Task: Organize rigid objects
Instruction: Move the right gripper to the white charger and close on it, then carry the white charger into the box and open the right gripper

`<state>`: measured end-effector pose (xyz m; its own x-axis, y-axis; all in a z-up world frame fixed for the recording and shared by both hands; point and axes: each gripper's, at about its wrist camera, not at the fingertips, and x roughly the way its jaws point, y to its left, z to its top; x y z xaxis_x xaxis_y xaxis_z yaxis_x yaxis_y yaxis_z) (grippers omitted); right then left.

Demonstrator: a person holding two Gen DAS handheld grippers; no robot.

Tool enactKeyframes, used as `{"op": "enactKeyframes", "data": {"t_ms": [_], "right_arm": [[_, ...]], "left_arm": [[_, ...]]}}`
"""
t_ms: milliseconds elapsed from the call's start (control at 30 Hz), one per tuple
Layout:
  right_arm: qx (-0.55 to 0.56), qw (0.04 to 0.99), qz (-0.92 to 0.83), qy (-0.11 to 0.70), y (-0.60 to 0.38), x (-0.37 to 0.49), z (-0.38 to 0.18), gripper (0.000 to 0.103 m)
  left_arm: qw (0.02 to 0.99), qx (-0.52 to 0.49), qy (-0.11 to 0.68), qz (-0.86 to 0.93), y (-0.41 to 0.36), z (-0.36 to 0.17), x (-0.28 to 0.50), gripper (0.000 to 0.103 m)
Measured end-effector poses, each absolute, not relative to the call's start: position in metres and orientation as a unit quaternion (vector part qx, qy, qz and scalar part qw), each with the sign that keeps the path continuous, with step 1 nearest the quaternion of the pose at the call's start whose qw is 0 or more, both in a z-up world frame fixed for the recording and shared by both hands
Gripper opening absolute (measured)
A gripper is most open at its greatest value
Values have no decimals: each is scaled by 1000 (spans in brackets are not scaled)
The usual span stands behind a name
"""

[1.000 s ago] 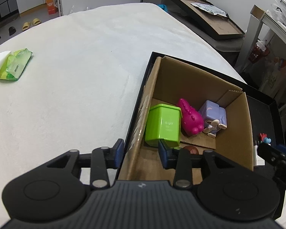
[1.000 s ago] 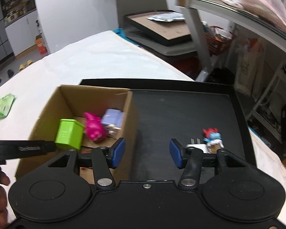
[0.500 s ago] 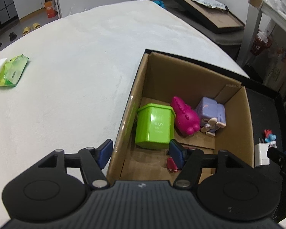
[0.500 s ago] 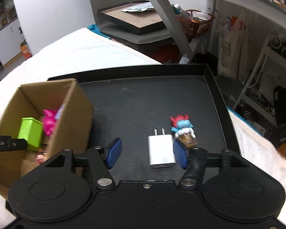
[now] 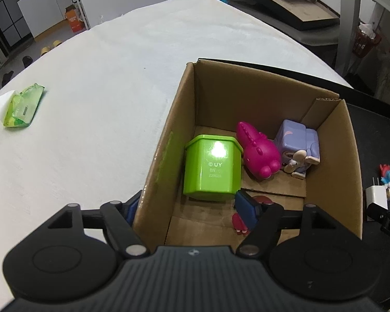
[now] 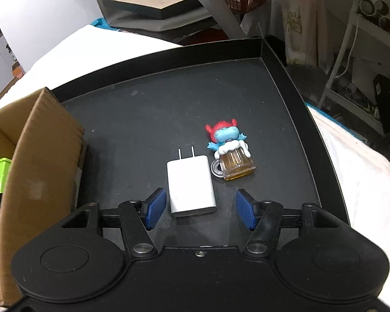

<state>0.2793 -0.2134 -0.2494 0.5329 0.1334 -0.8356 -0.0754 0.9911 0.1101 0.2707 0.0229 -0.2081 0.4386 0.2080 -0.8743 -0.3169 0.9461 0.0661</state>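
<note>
In the left wrist view, a cardboard box [image 5: 332, 161] holds a green plastic container [image 5: 210, 169], a pink dinosaur toy [image 5: 257, 153] and a purple cube figure [image 5: 296, 145]. A small red toy [image 5: 238, 225] lies half hidden behind one finger. My left gripper [image 5: 189, 208] is open and straddles the box's left wall, one finger outside and one inside. In the right wrist view, a white charger plug [image 6: 189, 184] and a blue figure in a beer mug [image 6: 230, 153] lie on the black tray [image 6: 169, 98]. My right gripper [image 6: 200, 210] is open, with the charger's near end between its fingers.
The box [image 6: 39, 156] stands at the tray's left end. A green wet-wipes pack [image 5: 20, 106] lies far left on the white tablecloth [image 5: 104, 91]. Beyond the table are a framed board [image 5: 286, 2] and cluttered shelves [image 6: 364, 52].
The left gripper's fingers spread wider at the box wall. The right gripper swung right, away from the box, and closed in on the charger and the figure.
</note>
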Motion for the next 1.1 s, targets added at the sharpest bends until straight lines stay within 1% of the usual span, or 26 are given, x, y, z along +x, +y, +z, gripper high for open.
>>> {"op": "enactKeyframes", "data": {"t_ms": [67,100,200,433,700,1033,1100], "right_arm": [[15,878,61,475,-208,280,-251,59],[6,879,62,473,-206,280,-251,57],[-12,883,71,464,-199,278,-251,37],[-12,881,99,462,-196,273,-249,36],[-21,885,103,454,-196,276,-251,36],[-19,884,96,456,-196,272,-247,36],[-19,887,98,452,-195,271,-241,36]], "left_arm": [[844,-48,509,161,20,-209,272,74],[843,-47,510,163,19,-209,273,74],[840,-46,513,171,18,-209,275,76],[818,-52,535,204,15,-210,283,77],[812,-35,540,219,7,-212,292,77],[821,-40,531,207,8,-213,292,77],[825,-43,526,203,9,-212,290,75]]}}
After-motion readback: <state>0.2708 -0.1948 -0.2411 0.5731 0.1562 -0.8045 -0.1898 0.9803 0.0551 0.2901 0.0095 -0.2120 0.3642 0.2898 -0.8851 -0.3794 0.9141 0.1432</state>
